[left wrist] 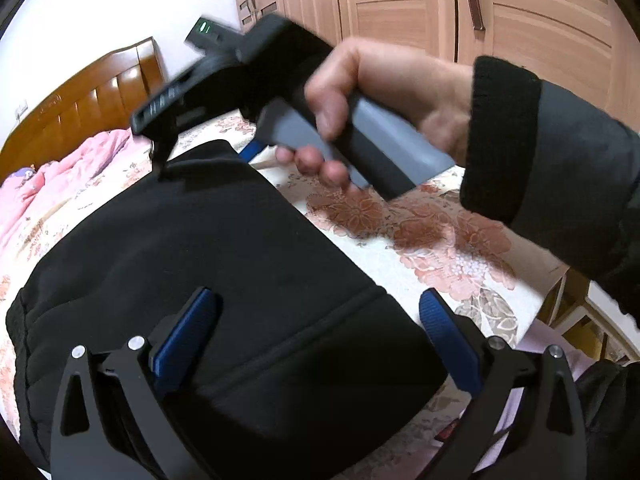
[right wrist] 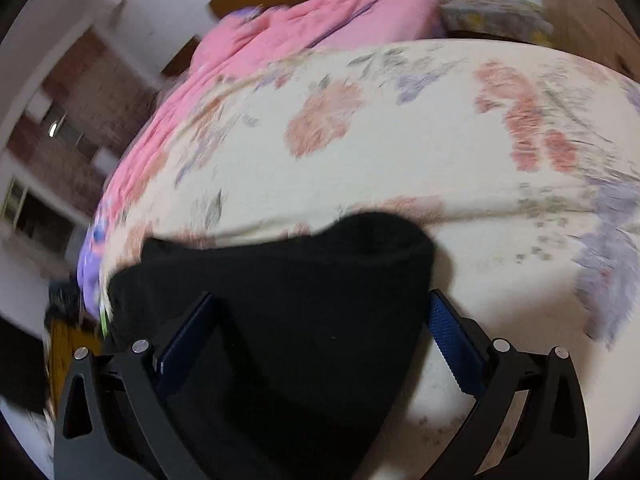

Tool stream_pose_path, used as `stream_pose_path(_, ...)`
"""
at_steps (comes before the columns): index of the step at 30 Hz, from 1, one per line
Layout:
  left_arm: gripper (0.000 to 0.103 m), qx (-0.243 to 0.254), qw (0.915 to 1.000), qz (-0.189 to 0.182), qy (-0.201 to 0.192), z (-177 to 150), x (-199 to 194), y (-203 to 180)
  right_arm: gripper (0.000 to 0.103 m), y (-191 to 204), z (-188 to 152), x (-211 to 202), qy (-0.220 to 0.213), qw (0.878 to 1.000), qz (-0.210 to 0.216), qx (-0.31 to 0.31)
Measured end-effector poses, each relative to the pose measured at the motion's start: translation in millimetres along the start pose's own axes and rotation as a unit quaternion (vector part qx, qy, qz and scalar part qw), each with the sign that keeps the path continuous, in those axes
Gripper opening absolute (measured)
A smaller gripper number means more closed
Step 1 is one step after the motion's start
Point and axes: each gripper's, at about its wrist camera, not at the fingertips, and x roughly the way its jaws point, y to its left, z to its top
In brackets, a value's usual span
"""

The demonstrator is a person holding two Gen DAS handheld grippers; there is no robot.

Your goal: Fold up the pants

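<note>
The black pants (left wrist: 208, 248) lie folded into a thick block on the bed (left wrist: 440, 240), on its flowered sheet, near the bed's edge; a seam runs across the near end of the block. The left gripper (left wrist: 316, 332) hangs over that near end with its blue-padded fingers (left wrist: 188, 332) spread wide, one over the cloth and one past its right edge, nothing between them. In the left wrist view the right gripper (left wrist: 160, 160) is held in a hand (left wrist: 384, 96) and tips down at the far corner of the pants; its tips look to touch the cloth there. In the blurred right wrist view its fingers (right wrist: 452, 332) stand spread, the black cloth (right wrist: 288, 300) between and under them, not pinched. A pink quilt (right wrist: 304, 32) is bunched by the wooden headboard (left wrist: 80, 108); wooden wardrobe doors (left wrist: 440, 4) stand behind.
</note>
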Motion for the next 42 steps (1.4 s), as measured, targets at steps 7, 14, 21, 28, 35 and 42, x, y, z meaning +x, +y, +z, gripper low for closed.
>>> stream_pose_path(7,0.101,0.005,0.9999,0.003,-0.009,-2,1,-4,0.099,21,-28,-11,-0.002,0.999,0.039,-0.031)
stream_pose_path(14,0.101,0.001,1.0,0.002,-0.008,0,-1,-3,0.099,33,-4,-13,-0.023,0.999,0.017,-0.027)
stream_pose_path(21,0.101,0.006,0.9999,0.004,-0.009,-2,-3,-6,0.099,26,-2,16,0.012,0.999,-0.001,-0.035)
stream_pose_path(28,0.101,-0.13,0.9872,-0.024,-0.09,-18,-80,75,0.099,83,-50,-77,-0.07,0.991,0.028,-0.106)
stream_pose_path(35,0.099,-0.222,0.9719,0.016,-0.078,-72,-75,142,0.099,102,-151,-38,-0.011,0.98,-0.071,-0.187)
stream_pose_path(42,0.101,-0.18,0.9782,0.088,-0.055,-68,-86,117,0.099,89,-167,-86,-0.064,0.975,-0.117,-0.176)
